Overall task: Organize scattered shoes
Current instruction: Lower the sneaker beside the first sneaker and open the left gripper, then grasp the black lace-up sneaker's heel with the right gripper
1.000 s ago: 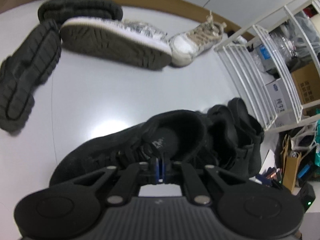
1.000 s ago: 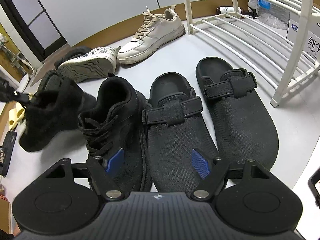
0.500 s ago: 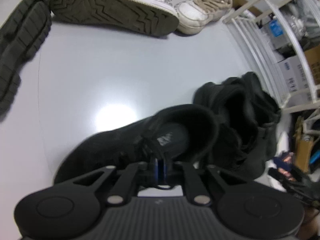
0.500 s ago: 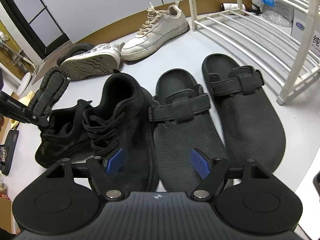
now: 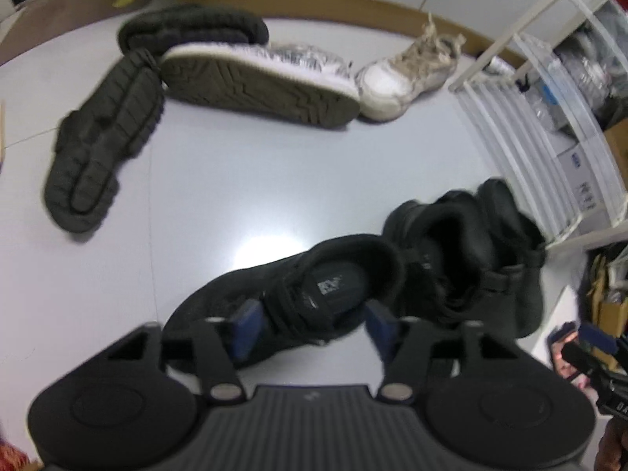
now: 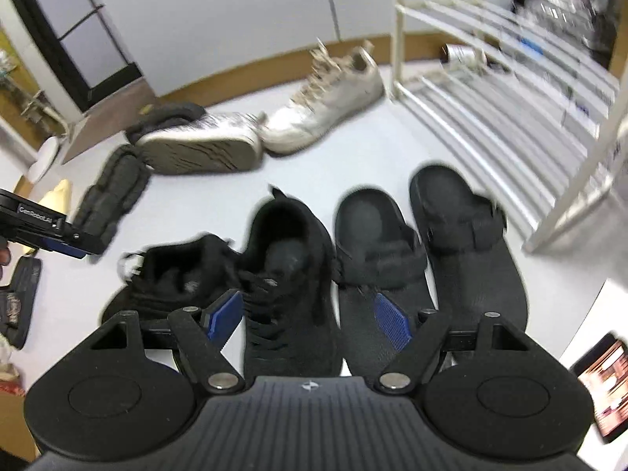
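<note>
Left wrist: left gripper [image 5: 310, 324] spread above black sneaker [image 5: 290, 294].

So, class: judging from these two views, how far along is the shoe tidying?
Done: two black clogs and two black sneakers stand together. In hand: nothing; the left gripper and right gripper have open jaws. Left: the white sneaker, patterned sneaker and chunky black shoes.

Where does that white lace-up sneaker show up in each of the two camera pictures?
Left wrist view: the white sneaker lies at upper right, toe against the tipped-over patterned shoe.
Right wrist view: the white sneaker lies top centre, left of the white rack.
Shared landmark: the white rack.
</note>
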Motion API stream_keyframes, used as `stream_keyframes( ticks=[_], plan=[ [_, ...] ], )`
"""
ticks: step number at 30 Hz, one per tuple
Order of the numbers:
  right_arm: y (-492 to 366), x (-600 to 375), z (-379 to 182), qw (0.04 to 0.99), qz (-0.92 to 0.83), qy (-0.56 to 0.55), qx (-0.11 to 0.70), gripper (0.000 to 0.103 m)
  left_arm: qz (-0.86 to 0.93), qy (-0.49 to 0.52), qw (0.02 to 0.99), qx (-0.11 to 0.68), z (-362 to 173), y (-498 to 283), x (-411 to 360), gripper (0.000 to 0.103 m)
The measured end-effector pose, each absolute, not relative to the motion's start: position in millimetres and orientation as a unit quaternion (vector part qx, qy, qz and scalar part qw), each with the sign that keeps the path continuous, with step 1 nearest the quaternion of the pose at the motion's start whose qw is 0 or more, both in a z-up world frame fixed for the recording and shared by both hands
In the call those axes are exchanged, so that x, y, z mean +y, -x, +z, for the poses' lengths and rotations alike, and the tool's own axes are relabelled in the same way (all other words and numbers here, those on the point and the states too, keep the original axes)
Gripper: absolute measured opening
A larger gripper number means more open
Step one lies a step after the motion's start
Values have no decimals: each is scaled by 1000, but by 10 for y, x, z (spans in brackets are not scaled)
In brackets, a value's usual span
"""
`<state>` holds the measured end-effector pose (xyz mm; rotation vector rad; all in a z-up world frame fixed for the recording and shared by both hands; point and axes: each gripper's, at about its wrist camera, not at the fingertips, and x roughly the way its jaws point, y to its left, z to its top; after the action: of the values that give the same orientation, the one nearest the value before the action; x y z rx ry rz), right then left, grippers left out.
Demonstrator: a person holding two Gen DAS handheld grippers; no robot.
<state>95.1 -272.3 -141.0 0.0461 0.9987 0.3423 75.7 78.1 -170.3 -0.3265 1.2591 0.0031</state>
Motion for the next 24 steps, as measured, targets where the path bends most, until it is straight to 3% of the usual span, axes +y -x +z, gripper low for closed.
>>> stream_keyframes(
  ticks=[5, 16, 24],
  plan=[
    [-775, -2497, -936, 864, 154, -30, 479, 88, 7, 164, 812, 560, -1245, -490, 769, 85],
    [-415, -2031, 84, 864, 132, -52, 482, 88, 5, 179, 842, 508, -652, 151, 788, 87],
    [-234, -1764, -189, 866, 110, -130, 470, 88, 12, 179, 848, 498, -591, 262, 887, 87]
  ],
)
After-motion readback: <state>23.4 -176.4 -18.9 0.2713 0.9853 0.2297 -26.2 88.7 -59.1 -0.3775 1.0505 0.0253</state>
